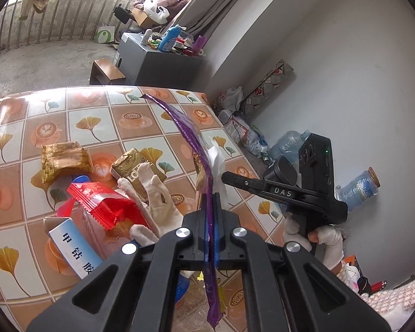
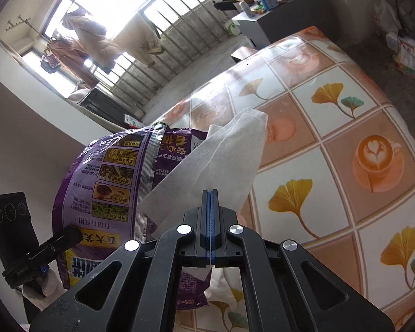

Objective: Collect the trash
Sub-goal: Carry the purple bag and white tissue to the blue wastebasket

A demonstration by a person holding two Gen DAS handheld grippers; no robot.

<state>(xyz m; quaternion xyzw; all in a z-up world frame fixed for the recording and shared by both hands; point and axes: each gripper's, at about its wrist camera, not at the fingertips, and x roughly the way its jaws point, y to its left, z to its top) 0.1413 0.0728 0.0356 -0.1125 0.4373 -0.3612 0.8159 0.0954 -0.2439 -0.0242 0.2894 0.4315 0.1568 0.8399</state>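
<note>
Purple foil snack bag (image 1: 192,138), printed with yellow panels, is clamped edge-on in the closed left hand-held gripper (image 1: 212,204), its long axis running up and away over the counter (image 1: 102,116). Right hand-held gripper (image 2: 210,202) is closed on a white tissue (image 2: 224,152).

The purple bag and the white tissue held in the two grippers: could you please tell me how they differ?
The purple bag is glossy printed plastic; the white tissue is plain, matte and soft. The purple bag is much larger than the white tissue. The left gripper pinches the purple bag by its thin edge, while the right gripper pinches the white tissue. Both are off the table, each in a shut gripper.
</note>
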